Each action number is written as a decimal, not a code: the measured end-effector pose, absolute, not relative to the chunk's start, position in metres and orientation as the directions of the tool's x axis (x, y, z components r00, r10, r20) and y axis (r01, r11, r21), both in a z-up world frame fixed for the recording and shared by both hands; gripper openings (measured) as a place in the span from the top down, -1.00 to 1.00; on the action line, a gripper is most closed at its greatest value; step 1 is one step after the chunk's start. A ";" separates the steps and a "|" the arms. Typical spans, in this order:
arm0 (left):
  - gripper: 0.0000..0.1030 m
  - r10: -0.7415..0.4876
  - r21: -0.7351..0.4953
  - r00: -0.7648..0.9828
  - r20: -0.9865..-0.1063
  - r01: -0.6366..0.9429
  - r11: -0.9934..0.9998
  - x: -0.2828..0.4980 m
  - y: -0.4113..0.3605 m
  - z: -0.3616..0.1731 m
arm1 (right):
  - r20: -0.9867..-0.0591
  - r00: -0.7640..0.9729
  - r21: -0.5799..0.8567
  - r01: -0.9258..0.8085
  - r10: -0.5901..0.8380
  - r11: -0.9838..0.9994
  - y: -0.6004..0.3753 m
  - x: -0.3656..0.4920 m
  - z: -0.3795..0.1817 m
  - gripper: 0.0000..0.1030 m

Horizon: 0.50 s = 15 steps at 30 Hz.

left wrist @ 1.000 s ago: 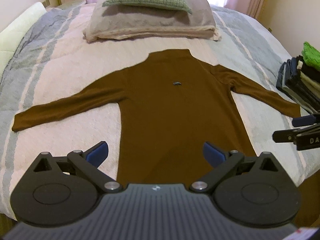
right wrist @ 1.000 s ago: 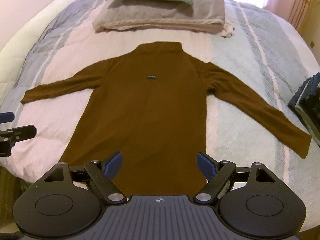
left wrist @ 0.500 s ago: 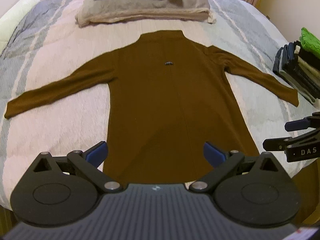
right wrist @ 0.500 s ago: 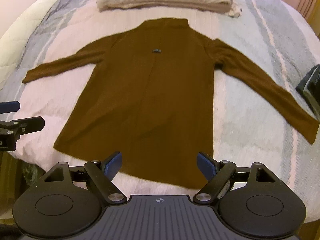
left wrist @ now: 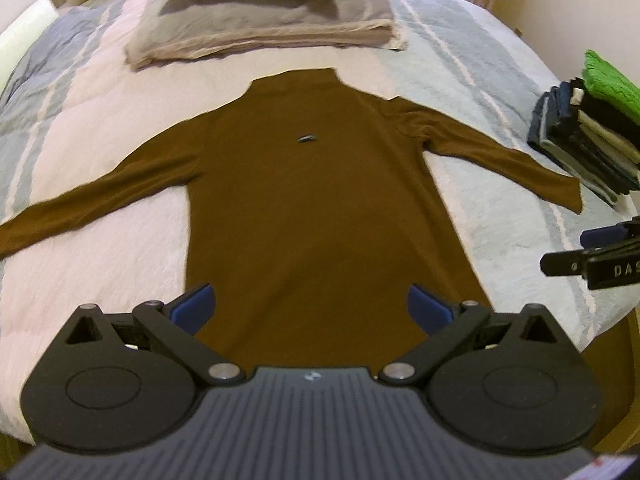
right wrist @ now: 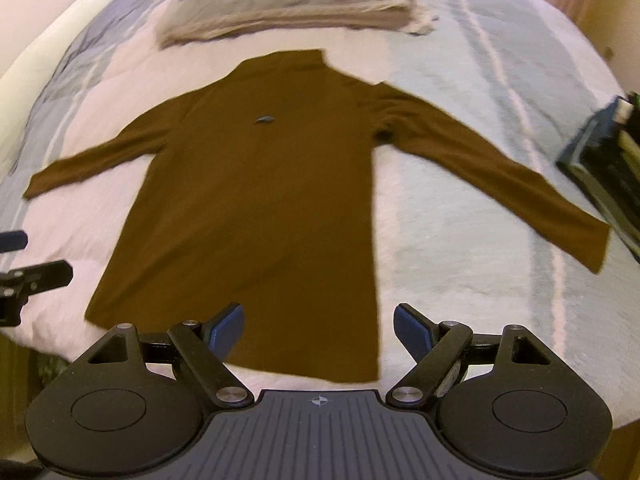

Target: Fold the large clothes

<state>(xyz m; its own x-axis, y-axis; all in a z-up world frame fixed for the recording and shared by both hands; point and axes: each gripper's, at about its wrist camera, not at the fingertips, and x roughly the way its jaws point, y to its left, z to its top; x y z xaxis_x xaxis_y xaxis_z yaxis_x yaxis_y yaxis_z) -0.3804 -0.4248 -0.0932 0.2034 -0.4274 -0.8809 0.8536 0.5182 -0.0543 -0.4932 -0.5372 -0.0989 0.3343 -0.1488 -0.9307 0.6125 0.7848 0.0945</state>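
Observation:
A brown long-sleeved garment (left wrist: 316, 208) (right wrist: 260, 208) lies flat on the bed, collar toward the pillows, both sleeves spread sideways, a small dark tag below the collar. My left gripper (left wrist: 311, 308) hovers open over the hem, nearer its left corner. My right gripper (right wrist: 319, 330) is open above the hem's right corner. Each gripper also shows at the edge of the other's view: the right gripper (left wrist: 596, 252) at the right edge, the left gripper (right wrist: 28, 264) at the left edge. Nothing sits between either pair of fingers.
A striped grey, pink and pale blue quilt (left wrist: 100, 264) covers the bed. Stacked pillows (left wrist: 260, 24) lie at its head. A pile of folded clothes (left wrist: 592, 136) (right wrist: 612, 160) with a green piece on top stands at the right edge beside the sleeve end.
Both views have shifted slightly; the right gripper has drifted toward the hem's right corner. Both grippers stay open and the garment has not moved.

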 end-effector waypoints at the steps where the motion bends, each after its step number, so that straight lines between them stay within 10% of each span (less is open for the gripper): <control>1: -0.96 -0.433 -0.057 0.199 -0.879 0.858 0.511 -0.383 -0.431 -0.093 | -0.929 0.333 0.091 0.628 -0.162 0.772 -0.542 -0.498 -0.096 -0.54; 15: -0.97 -0.457 -0.052 0.176 -0.872 0.894 0.445 -0.396 -0.473 -0.091 | -0.923 0.323 0.094 0.712 -0.207 0.695 -0.574 -0.531 -0.087 -0.54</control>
<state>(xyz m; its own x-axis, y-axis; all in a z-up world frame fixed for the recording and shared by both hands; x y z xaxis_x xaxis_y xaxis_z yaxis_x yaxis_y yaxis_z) -0.3963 -0.4733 -0.0912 0.1760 -0.4566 -0.8721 0.8941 0.4448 -0.0524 -0.5314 -0.5744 -0.0873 0.3234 -0.2067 -0.9234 0.7124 0.6955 0.0938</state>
